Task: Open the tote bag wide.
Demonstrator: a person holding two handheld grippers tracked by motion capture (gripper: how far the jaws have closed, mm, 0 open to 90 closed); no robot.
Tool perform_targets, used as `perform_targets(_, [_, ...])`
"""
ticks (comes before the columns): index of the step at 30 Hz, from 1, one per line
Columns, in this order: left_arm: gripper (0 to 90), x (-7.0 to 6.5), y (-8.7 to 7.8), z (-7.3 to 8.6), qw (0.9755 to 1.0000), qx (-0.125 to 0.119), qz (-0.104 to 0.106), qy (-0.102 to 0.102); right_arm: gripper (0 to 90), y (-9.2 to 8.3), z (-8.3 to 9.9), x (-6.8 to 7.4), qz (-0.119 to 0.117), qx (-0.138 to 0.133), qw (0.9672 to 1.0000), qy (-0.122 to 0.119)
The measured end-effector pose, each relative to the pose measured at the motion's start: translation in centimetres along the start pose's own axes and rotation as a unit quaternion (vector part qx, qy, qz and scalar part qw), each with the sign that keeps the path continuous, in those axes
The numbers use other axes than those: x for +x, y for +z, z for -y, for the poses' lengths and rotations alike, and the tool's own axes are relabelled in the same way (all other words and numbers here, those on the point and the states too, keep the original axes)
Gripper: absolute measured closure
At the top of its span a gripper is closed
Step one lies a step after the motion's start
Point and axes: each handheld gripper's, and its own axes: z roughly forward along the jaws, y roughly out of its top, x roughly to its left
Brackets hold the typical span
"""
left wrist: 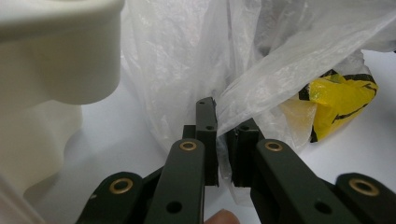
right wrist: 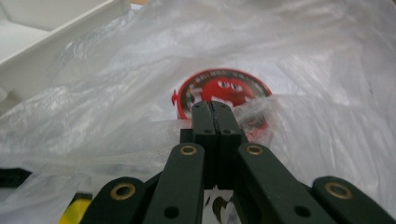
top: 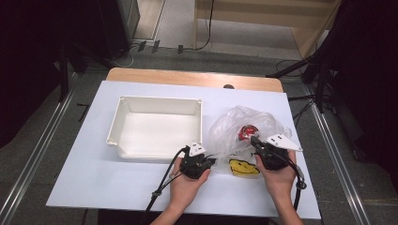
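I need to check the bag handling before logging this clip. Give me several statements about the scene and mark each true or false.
1. The left hand-held gripper is pinching the clear plastic bag. True.
2. The white bin holds the red round tin. False: the red round tin lies inside the plastic bag, to the right of the bin.
3. The right hand-held gripper has its jaws wide open. False: they are shut together, with film of the bag around their tips.
4. A yellow item with black markings lies in the bag. True.
5. The bag lies on the white tabletop beside the bin. True.
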Motion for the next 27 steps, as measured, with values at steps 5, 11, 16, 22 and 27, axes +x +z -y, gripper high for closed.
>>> perform_targets(5, [85.4,0.0,0.0,0.0,1.0000,-0.003,0.001,0.004,90.0,-0.9,2.5,-1.2,-0.005,0.035,0.9989,0.029])
perform_targets(11, [85.4,0.1,-0.1,0.0,1.0000,-0.005,0.004,-0.001,90.0,0.8,5.4,-1.9,-0.009,0.106,0.9924,0.061])
perform_targets(16, [85.5,0.2,-0.2,0.0,0.9999,-0.008,0.006,-0.007,76.1,0.1,5.0,-1.5,-0.005,0.084,0.9952,0.051])
perform_targets(22, [85.4,0.2,-0.2,0.0,0.9999,-0.009,0.006,-0.007,64.0,-2.6,2.6,-0.6,-0.003,0.010,0.9998,0.016])
perform_targets(27, [85.4,0.2,-0.1,0.0,0.9999,-0.009,0.007,-0.007,60.4,-3.0,0.2,-0.4,-0.007,-0.036,0.9993,0.006])
